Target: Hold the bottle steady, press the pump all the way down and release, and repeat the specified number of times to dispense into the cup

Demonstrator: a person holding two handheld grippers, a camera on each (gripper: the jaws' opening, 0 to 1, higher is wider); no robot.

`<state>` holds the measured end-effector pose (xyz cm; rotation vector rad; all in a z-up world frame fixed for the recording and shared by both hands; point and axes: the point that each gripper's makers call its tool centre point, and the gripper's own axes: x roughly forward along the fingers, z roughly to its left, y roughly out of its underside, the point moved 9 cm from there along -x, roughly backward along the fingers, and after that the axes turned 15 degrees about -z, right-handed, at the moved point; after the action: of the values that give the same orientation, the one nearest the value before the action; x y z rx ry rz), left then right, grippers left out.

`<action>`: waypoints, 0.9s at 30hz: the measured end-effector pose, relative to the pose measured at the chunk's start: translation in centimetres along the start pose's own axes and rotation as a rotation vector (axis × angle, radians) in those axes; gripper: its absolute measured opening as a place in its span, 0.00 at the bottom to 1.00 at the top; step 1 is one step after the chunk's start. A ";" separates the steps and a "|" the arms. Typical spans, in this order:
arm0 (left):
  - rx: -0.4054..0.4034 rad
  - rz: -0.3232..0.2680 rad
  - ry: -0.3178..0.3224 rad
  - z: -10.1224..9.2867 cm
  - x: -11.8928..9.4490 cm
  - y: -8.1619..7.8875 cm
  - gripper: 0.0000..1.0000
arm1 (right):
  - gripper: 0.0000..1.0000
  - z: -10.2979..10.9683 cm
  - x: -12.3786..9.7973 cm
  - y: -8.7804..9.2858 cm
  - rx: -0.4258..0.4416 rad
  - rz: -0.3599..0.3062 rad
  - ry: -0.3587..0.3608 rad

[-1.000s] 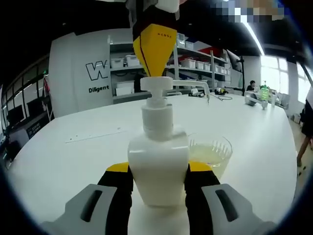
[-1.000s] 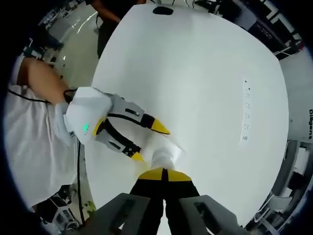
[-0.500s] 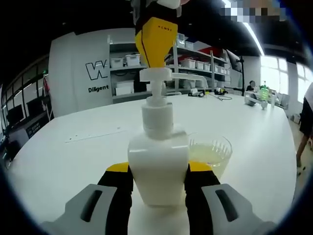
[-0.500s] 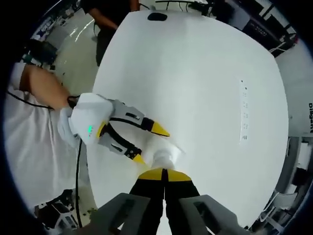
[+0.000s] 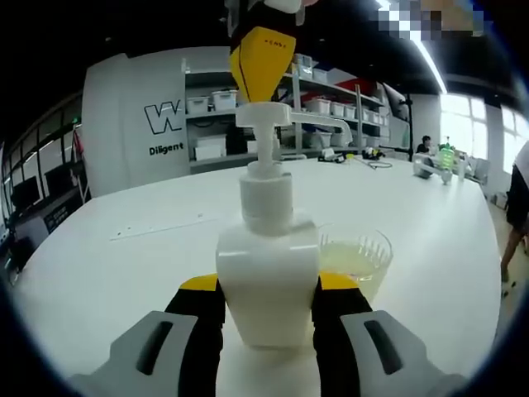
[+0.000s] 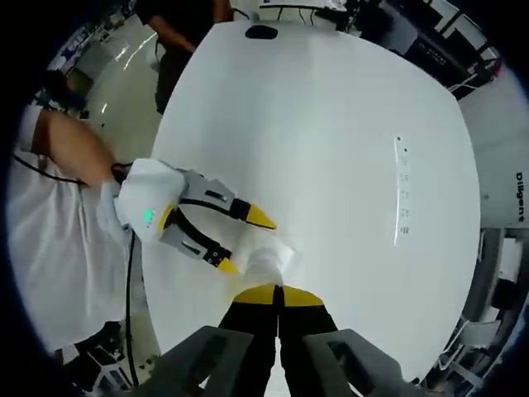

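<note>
A white pump bottle (image 5: 266, 281) stands on the white table (image 5: 107, 273), and my left gripper (image 5: 269, 291) is shut on its body, one yellow-tipped jaw on each side. The pump head (image 5: 264, 116) is up, its spout reaching right over a clear cup (image 5: 355, 260) of pale liquid. My right gripper (image 5: 263, 66) points down with its yellow tips together, at or just touching the pump top. In the right gripper view, seen from above, my right gripper (image 6: 278, 291) is shut over the bottle (image 6: 269, 258), while the left gripper (image 6: 245, 241) clamps it from the left.
Shelves with white bins (image 5: 215, 107) line the far wall. A person's arm (image 6: 70, 149) holds the left gripper beside the table edge. A thin strip (image 6: 402, 190) and a dark disc (image 6: 261, 31) lie on the table. People stand at the far right (image 5: 519, 207).
The pump head has risen from its pressed position to full height, and my right gripper has lifted with it. The bottle, cup and left gripper have stayed put.
</note>
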<state>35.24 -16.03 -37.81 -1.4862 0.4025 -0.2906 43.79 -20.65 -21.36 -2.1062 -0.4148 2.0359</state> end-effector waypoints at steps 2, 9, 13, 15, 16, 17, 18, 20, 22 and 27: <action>0.002 -0.002 0.000 0.0 0.0 0.0 0.39 | 0.00 -0.1 0.0 0.1 0.020 0.005 0.006; 0.000 -0.002 0.000 0.0 -0.1 0.1 0.39 | 0.00 0.3 -0.1 0.0 -0.002 0.003 0.004; 0.001 0.000 0.003 0.0 -0.1 0.1 0.39 | 0.00 0.2 -0.2 -0.2 0.014 -0.012 -0.008; 0.001 0.001 0.002 0.0 -0.1 0.1 0.39 | 0.00 0.5 0.3 -0.2 0.013 -0.012 -0.021; 0.001 0.001 0.002 0.0 -0.1 0.1 0.39 | 0.00 0.2 0.2 0.0 -0.033 0.022 -0.002; 0.000 0.000 0.003 0.0 -0.1 0.1 0.39 | 0.00 0.4 0.2 -0.2 0.014 0.000 -0.020; 0.001 0.001 0.004 0.1 -0.1 0.1 0.39 | 0.00 0.4 0.2 -0.2 0.012 -0.003 -0.017; 0.001 0.000 0.004 0.1 0.0 0.1 0.39 | 0.00 0.5 0.3 -0.1 0.001 0.001 -0.016; 0.001 0.001 0.003 0.1 0.0 0.1 0.39 | 0.00 0.2 0.5 -0.1 0.007 0.008 -0.014; 0.000 0.001 0.002 0.0 0.0 0.1 0.39 | 0.00 0.4 0.5 -0.1 -0.008 0.012 -0.019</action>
<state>35.27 -15.99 -37.95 -1.4854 0.4052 -0.2912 43.43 -20.38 -21.85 -2.1004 -0.4150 2.0659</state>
